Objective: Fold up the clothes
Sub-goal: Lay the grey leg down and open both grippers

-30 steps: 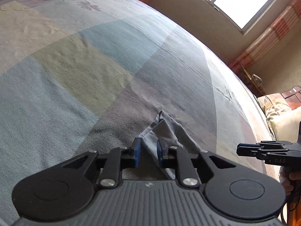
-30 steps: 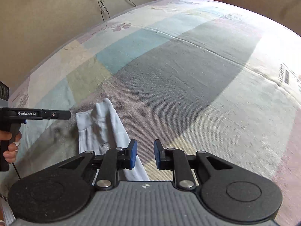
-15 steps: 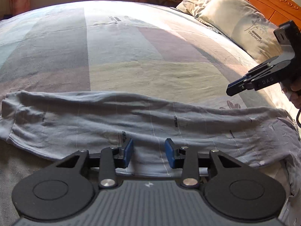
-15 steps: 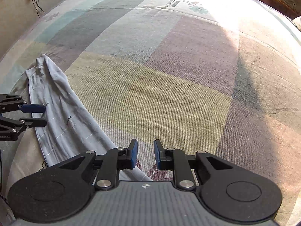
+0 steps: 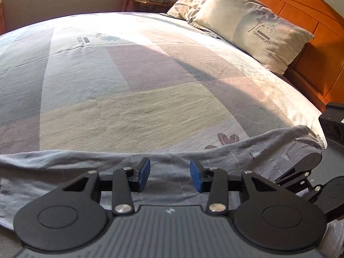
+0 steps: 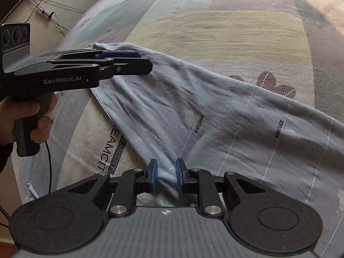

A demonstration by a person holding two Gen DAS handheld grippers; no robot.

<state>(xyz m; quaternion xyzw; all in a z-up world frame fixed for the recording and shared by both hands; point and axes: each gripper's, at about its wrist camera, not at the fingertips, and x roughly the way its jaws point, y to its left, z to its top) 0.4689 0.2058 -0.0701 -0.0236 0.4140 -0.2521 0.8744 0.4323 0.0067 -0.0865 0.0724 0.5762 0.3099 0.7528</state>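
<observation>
Your bed (image 5: 133, 90) carries the grey garment (image 6: 225, 116), which lies stretched in a long band across the near side. Two pillows (image 5: 253, 28) lean at the wooden headboard (image 5: 311, 17). Your left tool (image 5: 169, 175) hangs over the garment's middle; its jaws have just been opening and stand spread, nothing pinched. Your right tool (image 6: 165, 176) is parted only a little above the garment's edge, and no cloth is pressed.
</observation>
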